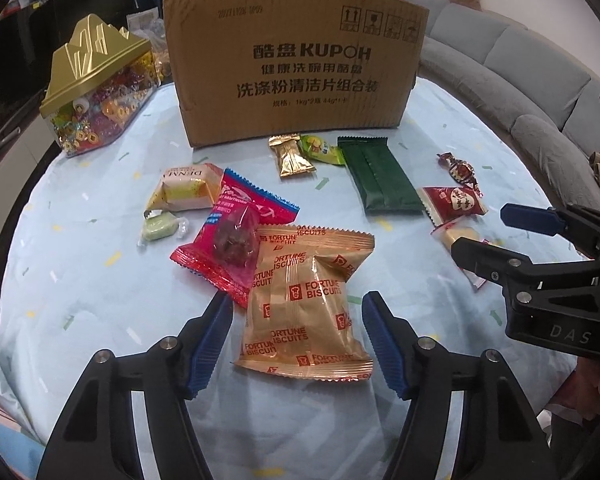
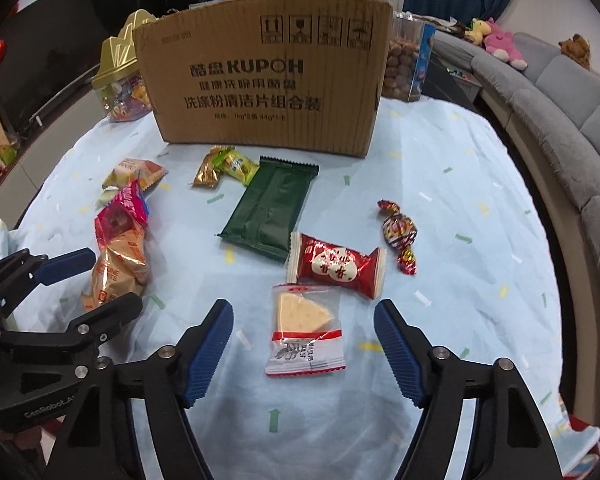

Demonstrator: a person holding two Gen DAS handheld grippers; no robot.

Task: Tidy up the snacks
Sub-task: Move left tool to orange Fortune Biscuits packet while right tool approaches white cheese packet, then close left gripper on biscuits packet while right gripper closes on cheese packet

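Several wrapped snacks lie on a light blue cloth before a cardboard box [image 1: 292, 68]. My left gripper [image 1: 298, 344] is open, its fingers on either side of a gold Fortune Biscuits pack [image 1: 304, 300], with a red hawthorn pack [image 1: 232, 236] just beyond. My right gripper [image 2: 304, 348] is open around a clear cheese-wedge packet [image 2: 304, 332]. A red candy pack [image 2: 336, 266], a dark green bar [image 2: 272, 208] and a twisted foil candy [image 2: 400, 232] lie beyond it. The right gripper also shows in the left wrist view [image 1: 496, 232], and the left gripper in the right wrist view [image 2: 96, 280].
A gold-lidded candy jar [image 1: 96, 88] stands left of the box, a clear jar of round snacks [image 2: 406, 64] behind its right. A gold and a green candy [image 1: 308, 152] lie at the box's foot, a pink pack [image 1: 184, 188] at left. A grey sofa [image 2: 560, 120] curves at right.
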